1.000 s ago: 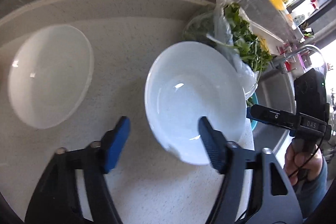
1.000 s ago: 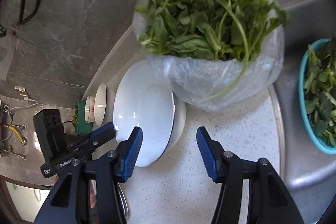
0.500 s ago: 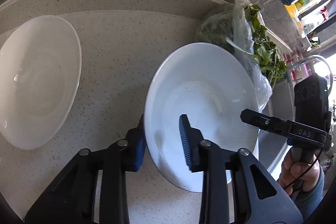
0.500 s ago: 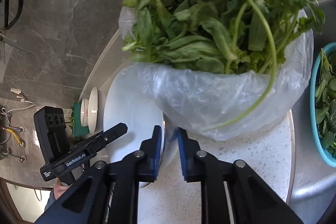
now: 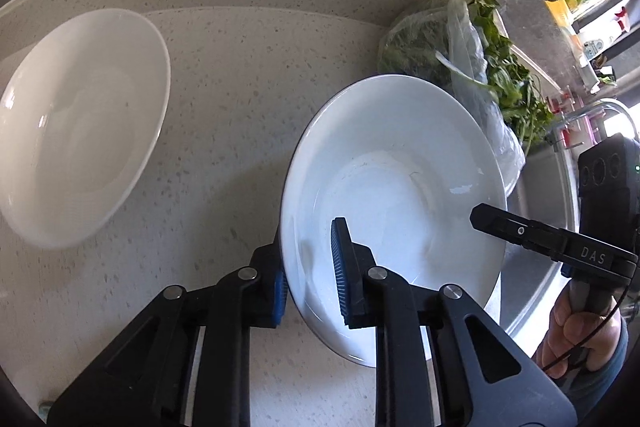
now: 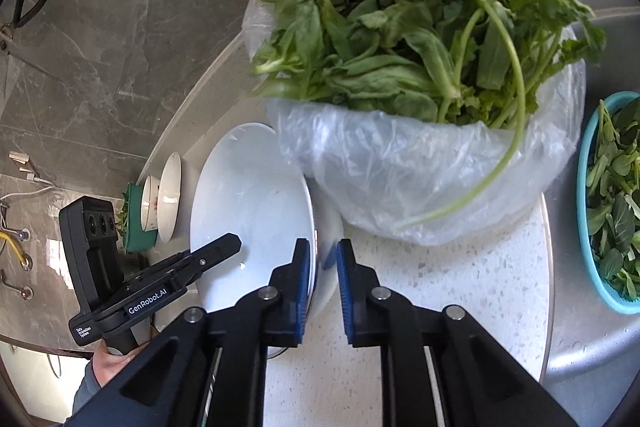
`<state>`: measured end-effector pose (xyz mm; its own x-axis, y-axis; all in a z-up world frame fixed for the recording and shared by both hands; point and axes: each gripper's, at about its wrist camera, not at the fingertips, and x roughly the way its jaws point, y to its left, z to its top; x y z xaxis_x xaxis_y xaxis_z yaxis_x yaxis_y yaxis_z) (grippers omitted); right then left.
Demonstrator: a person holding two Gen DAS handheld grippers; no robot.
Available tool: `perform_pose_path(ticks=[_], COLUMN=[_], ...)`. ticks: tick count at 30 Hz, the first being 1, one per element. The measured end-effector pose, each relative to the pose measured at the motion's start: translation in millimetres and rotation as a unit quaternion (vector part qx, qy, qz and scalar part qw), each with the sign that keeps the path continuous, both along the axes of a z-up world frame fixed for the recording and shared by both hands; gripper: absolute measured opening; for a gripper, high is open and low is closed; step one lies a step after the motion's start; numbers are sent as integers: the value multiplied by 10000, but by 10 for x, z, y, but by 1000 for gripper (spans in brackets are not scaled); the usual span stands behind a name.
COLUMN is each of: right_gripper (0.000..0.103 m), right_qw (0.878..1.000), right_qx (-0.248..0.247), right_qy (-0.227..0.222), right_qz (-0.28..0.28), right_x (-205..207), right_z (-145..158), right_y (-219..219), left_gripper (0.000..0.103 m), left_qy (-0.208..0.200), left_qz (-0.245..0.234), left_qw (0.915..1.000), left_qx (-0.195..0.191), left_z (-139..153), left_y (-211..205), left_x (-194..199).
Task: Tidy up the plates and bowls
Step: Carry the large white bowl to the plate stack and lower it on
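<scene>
**Both grippers clamped on one white bowl's rim**

The left gripper [image 5: 308,283] has just closed its jaws on the near-left rim of the white bowl [image 5: 400,195], one blue pad outside the wall, one inside. The right gripper [image 6: 323,281] pinches the opposite rim, its jaws drawn in around the edge. The bowl sits on the speckled counter [image 5: 240,99], touching a plastic bag of greens [image 6: 420,87] on its far side. A second white bowl [image 5: 76,131] lies well apart at far left. A teal basket [image 6: 588,227] of leaves stands right of the bag.
</scene>
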<state>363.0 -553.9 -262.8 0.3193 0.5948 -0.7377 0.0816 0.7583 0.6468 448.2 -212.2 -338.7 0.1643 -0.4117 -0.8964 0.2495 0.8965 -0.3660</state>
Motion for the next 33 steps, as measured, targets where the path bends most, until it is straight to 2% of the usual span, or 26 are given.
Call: perform_pose_path(ticks=[8,14,17,22,27,33], right_gripper=[16,16,16,17,17,17], right_qw=[9998,9993,9988,9978,9971,9969], right_qx=[22,120,157,128,65,41], right_qy=[-115,-52,41,263,377,358], right_qz=[156,349,473,600,655,703], right_x=[-309,-720,-923,-1275,-1356,-1464], right_z=[247,320,296,173,104,62], right_y=[64,170,257,250,265,242], left_gripper=[17,17,17,17,17,17], left_qy=[-121,-192,-116,181,129,109], left_qz=[32,62,70,82,-91,-108], left_qw=[9999,9998,9999,9998,9996,9994], left_qx=[-98,-72,13,61,237,301], left_z=[274,453,432,158,42,-25], left_y=[80,231,309,410,357,346], left_x=[-459,-1040,-1418,-1915,-2176,-2272])
